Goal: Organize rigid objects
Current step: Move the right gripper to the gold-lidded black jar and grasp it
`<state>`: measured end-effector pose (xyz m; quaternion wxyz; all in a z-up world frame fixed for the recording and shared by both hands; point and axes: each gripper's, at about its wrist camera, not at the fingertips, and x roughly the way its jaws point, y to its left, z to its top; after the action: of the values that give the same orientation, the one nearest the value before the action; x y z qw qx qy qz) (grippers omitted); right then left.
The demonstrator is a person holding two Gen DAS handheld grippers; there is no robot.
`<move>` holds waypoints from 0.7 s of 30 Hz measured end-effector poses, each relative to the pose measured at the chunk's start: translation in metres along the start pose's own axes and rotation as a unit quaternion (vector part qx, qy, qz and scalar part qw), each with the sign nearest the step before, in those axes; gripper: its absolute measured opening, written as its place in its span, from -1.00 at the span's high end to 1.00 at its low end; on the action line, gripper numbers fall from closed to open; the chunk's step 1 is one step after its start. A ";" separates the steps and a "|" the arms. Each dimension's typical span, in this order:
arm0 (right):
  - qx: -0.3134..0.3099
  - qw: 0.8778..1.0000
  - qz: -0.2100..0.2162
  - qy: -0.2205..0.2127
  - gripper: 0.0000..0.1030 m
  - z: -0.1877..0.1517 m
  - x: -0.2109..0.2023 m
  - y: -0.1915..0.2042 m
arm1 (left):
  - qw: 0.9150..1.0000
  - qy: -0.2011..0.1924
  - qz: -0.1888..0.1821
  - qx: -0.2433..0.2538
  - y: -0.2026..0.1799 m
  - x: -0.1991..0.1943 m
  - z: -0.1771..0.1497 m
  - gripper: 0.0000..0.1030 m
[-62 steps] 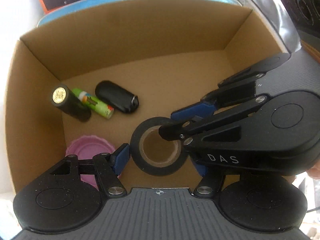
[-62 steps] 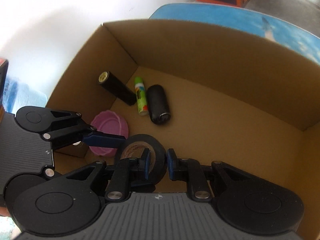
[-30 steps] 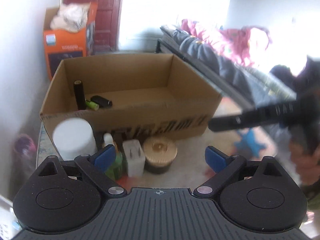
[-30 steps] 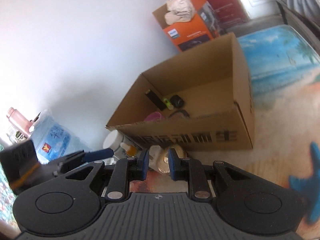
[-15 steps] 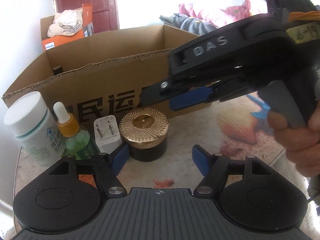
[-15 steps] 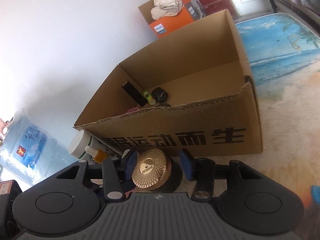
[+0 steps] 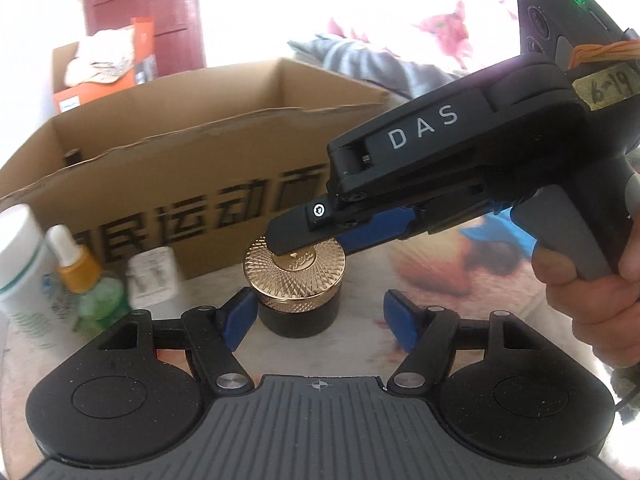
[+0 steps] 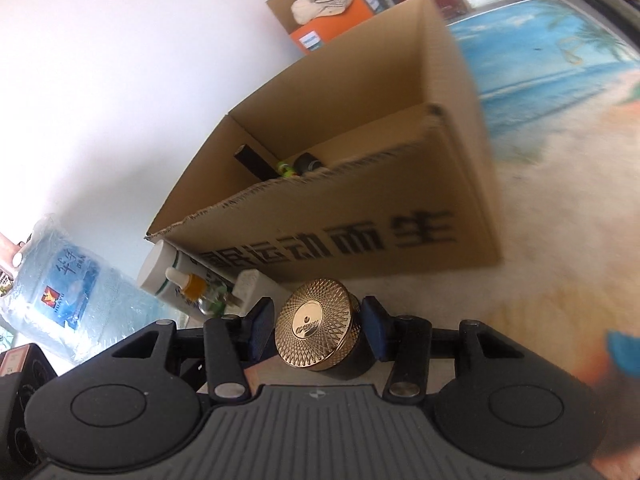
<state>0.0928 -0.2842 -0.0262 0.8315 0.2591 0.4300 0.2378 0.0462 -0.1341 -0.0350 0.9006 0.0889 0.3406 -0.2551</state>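
A black jar with a gold patterned lid (image 7: 295,285) (image 8: 318,326) stands on the table in front of the open cardboard box (image 7: 208,184) (image 8: 340,216). My right gripper (image 8: 316,330) is open, its blue pads on either side of the jar, close to its sides. In the left wrist view the right gripper (image 7: 316,240) reaches in from the right over the lid. My left gripper (image 7: 318,322) is open and empty; the jar stands just beyond its left pad. Inside the box lie a black tube (image 8: 252,162), a green stick and a dark cylinder.
Left of the jar stand a white charger plug (image 7: 154,276) (image 8: 250,286), a green dropper bottle with an orange cap (image 7: 86,280) (image 8: 196,290) and a white bottle (image 7: 20,264) (image 8: 160,266). A water jug (image 8: 52,292) and an orange carton (image 7: 104,68) stand beyond the table.
Both grippers left the box, where the tape roll stayed, and came down to the table. My right gripper opened and moved around the gold-lidded jar; the left one moved closer to it.
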 end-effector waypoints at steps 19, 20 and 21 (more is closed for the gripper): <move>0.065 0.997 0.005 -0.032 0.01 -0.017 -0.028 -0.035 | 0.999 0.010 0.012 0.052 -0.018 0.021 0.006 -0.37; 0.064 0.997 0.005 -0.033 0.01 -0.017 -0.027 -0.034 | 0.998 0.011 0.012 0.054 -0.019 0.023 0.006 -0.36; 0.062 0.997 0.006 -0.033 0.01 -0.017 -0.027 -0.034 | 0.998 0.012 0.013 0.054 -0.018 0.025 0.007 -0.36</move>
<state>0.0707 -0.3222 -0.0402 0.8260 0.3206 0.4150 0.2066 0.0566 -0.1621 -0.0454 0.8934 0.1448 0.3362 -0.2603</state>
